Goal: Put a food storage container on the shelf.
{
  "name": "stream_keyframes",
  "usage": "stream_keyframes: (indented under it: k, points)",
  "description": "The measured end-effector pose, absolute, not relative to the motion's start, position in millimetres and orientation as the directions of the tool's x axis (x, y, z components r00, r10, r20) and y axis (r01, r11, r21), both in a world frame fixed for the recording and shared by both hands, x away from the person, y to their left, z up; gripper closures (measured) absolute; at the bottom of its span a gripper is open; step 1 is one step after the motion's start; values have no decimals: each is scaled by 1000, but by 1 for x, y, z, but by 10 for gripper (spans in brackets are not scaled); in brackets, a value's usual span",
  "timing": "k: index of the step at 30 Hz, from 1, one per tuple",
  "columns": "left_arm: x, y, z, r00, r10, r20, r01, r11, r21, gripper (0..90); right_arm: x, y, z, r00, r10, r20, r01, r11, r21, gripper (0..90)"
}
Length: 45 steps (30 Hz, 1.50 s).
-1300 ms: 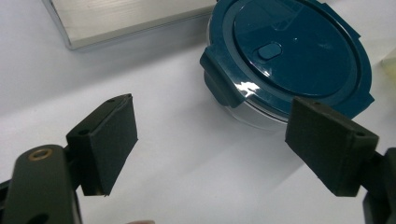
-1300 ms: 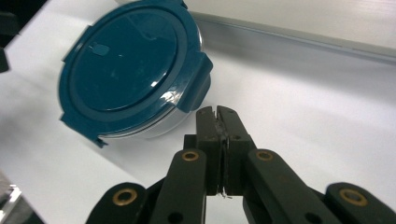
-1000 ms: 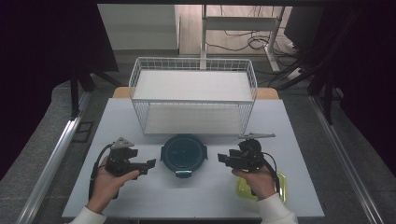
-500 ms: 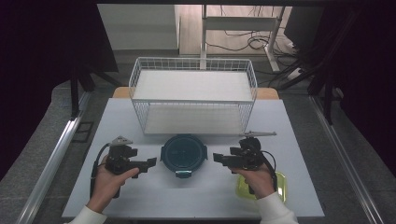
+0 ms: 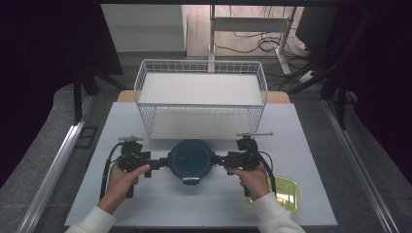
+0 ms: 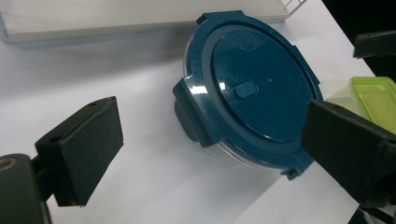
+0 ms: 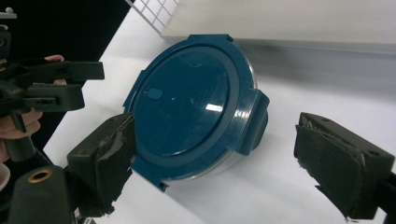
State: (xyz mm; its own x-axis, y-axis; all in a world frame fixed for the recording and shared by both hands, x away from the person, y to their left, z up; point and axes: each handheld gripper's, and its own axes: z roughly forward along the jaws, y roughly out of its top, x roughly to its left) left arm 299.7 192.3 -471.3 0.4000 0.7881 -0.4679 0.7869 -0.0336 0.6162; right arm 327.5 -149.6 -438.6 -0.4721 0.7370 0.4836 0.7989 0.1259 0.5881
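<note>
Both claws, left claw (image 5: 163, 163) and right claw (image 5: 219, 159), flank the round blue container (image 5: 190, 160) on the white surface (image 5: 194, 208). Jaws have just been opening and stand apart, gripping nothing.

Dim surroundings — bright table (image 5: 145, 204), glare on lid (image 6: 219, 86).

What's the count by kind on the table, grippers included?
Round blue-lidded container: 1
Yellow-green container: 1
White wire basket: 1
Handheld grippers: 2, the left gripper and the right gripper, both open
Total: 5
</note>
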Motion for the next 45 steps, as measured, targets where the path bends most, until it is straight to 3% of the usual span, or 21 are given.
stream_keyframes:
  k: [9, 33, 45]
  points:
    - [315, 184, -483, 402, 762, -508, 812, -41, 582, 62, 341, -129, -455, -460, 765, 451, 819, 169, 549, 135]
    - [334, 170, -509, 354, 687, -635, 879, -13, 476, 71, 364, -112, -485, -401, 743, 536, 890, 179, 419, 128]
    - [335, 163, -516, 348, 649, -676, 895, -16, 446, 170, 368, -109, -495, -366, 721, 589, 917, 170, 362, 140]
